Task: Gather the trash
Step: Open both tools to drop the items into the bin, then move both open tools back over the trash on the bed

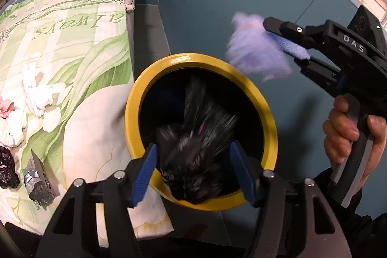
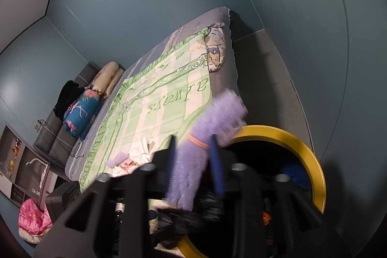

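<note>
A yellow-rimmed bin [image 1: 135, 98] stands beside the bed; it also shows in the right wrist view [image 2: 312, 161]. My left gripper [image 1: 193, 171] is open over the bin's near rim, with a blurred crumpled black bag [image 1: 193, 144] between its blue pads, apart from them. My right gripper [image 1: 287, 47] is shut on a fuzzy purple piece of trash [image 1: 254, 50], held just past the bin's far rim. In the right wrist view the purple piece [image 2: 196, 161] sits pinched between the blurred fingers [image 2: 216, 166].
The bed has a green patterned cover [image 1: 72, 40]. On it lie white crumpled tissues [image 1: 38, 91], a black wad [image 1: 7, 171] and a dark wrapper [image 1: 38, 183]. More trash lies on the bed in the right wrist view [image 2: 121, 161]. Blue walls surround the bin.
</note>
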`<state>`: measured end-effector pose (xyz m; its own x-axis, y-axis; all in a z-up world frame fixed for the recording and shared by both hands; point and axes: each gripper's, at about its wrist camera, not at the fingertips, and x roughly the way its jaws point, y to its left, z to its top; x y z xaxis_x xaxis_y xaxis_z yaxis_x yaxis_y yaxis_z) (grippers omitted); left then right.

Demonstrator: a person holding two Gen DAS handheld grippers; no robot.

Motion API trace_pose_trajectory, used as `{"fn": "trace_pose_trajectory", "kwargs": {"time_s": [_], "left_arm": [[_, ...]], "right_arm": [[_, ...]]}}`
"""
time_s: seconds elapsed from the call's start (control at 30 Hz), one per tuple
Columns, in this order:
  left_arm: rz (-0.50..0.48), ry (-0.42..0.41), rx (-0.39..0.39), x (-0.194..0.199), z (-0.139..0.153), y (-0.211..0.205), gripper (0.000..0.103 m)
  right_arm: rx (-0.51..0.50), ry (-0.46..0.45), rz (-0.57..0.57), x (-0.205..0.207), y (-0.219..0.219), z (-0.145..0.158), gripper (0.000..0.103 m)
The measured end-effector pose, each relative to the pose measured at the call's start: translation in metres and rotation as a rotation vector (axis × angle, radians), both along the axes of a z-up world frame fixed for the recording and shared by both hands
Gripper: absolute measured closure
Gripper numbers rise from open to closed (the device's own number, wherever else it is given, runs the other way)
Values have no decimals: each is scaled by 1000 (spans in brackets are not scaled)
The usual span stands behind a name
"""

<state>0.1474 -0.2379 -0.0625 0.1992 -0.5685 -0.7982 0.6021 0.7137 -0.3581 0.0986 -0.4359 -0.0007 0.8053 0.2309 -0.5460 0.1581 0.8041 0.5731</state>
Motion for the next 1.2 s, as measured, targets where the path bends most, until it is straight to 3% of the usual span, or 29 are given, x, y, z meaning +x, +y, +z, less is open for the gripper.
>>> {"fn": "trace_pose_trajectory", "kwargs": {"time_s": [0.3, 0.5, 0.63, 1.2], "left_arm": [[23, -28, 0, -1, 4, 11, 26], [85, -42, 8, 8, 6, 32, 22], [136, -69, 22, 16, 10, 52, 22], [370, -130, 27, 45, 22, 156, 20]], "right_arm": [[-3, -15, -3, 1, 0, 3, 63], [-10, -19, 37, 5, 9, 4, 63], [-20, -22, 75, 10, 21, 6, 57], [-54, -19, 289, 40, 101, 16, 52]]}}
